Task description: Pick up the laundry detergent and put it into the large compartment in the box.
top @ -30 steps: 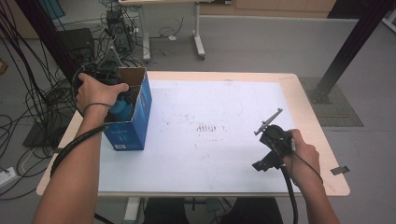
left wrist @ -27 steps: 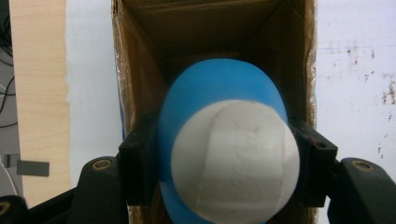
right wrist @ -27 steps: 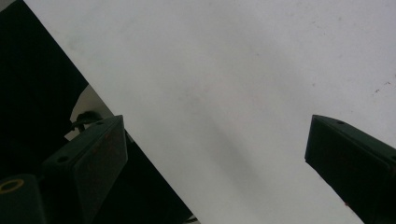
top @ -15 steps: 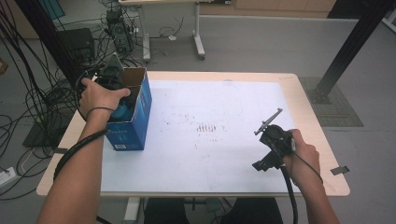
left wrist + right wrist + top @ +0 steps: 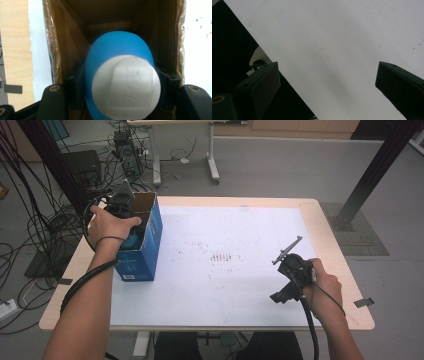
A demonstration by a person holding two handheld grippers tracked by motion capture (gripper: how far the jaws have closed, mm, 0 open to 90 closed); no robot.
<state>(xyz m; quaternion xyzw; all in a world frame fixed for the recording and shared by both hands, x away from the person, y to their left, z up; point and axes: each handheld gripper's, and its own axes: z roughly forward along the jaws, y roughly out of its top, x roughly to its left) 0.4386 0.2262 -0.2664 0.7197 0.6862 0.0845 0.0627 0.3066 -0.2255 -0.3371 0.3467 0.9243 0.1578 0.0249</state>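
An open cardboard box [image 5: 144, 255] with blue outer sides stands on the table's left part. My left gripper [image 5: 131, 234] reaches into its mouth and is shut on a rounded blue object with a white end [image 5: 133, 240]. In the left gripper view the blue-and-white object [image 5: 117, 52] sits between the black jaws [image 5: 120, 77], which press on both its sides, with the box's brown inner wall [image 5: 72, 30] around it. At the near right, my right gripper [image 5: 281, 295] hovers over the white sheet [image 5: 225, 285]. Its jaws [image 5: 327, 80] are open with nothing between them.
The white sheet covers most of the wooden table [image 5: 330, 235]. Small dark marks [image 5: 225, 256] dot its middle. Bits of tape [image 5: 362, 302] stick to the table's edges. Cables and equipment [image 5: 125, 150] crowd the floor at the left, and a black post [image 5: 370, 175] rises at the back right.
My left hand has edged slightly at the box's mouth, with the blue object still in its jaws. The right hand has kept still.
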